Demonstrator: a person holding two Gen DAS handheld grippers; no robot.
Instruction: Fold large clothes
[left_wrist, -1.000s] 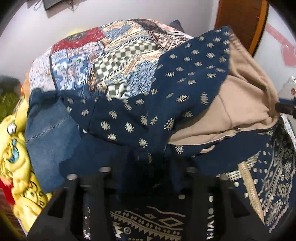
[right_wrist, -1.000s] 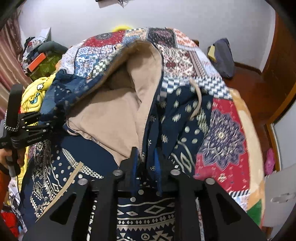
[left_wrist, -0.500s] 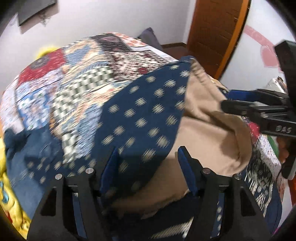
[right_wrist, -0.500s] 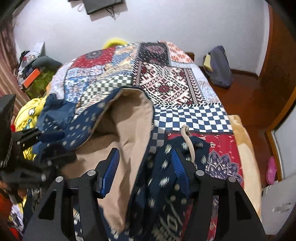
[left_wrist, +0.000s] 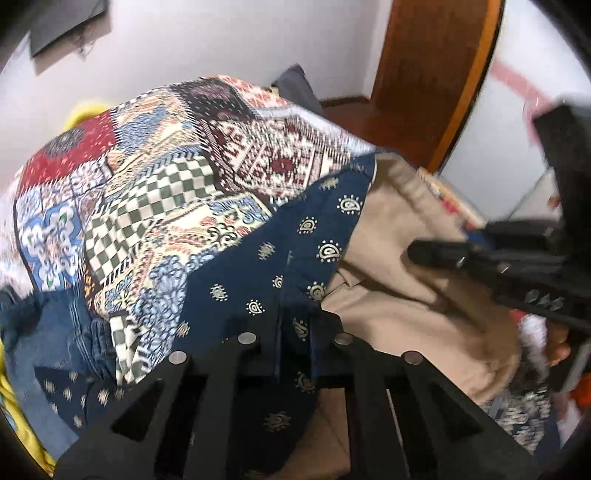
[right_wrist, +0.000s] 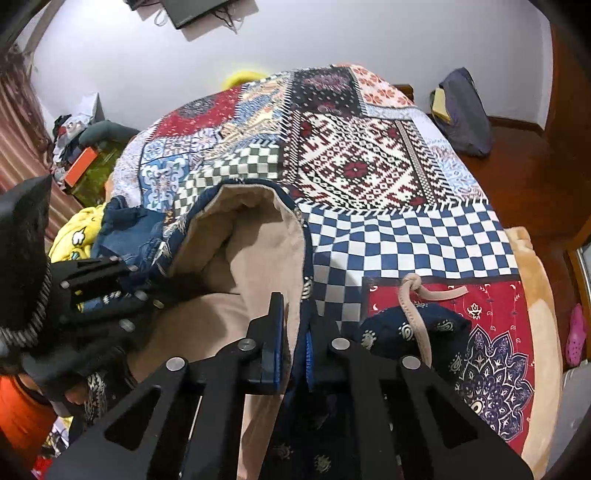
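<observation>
A large navy garment (left_wrist: 295, 240) with gold paisley print and a tan lining (left_wrist: 402, 295) is lifted over the patchwork bed. My left gripper (left_wrist: 293, 332) is shut on its navy fabric. My right gripper (right_wrist: 293, 332) is shut on the garment's edge, where tan lining (right_wrist: 243, 258) meets navy (right_wrist: 406, 328). A tan drawstring (right_wrist: 413, 306) hangs over the navy part. The right gripper shows in the left wrist view (left_wrist: 498, 258), and the left gripper in the right wrist view (right_wrist: 103, 291).
The patchwork bedspread (right_wrist: 351, 158) covers the bed. Jeans (left_wrist: 55, 332) and a yellow cartoon cloth (right_wrist: 74, 236) lie at the left edge. A grey bag (right_wrist: 465, 110) sits on the wooden floor by the wall. A wooden door (left_wrist: 432, 74) stands at the right.
Both grippers were shut a second ago, open half a second ago, and are shut on the garment again now, higher up. The hood folds further over the bed.
</observation>
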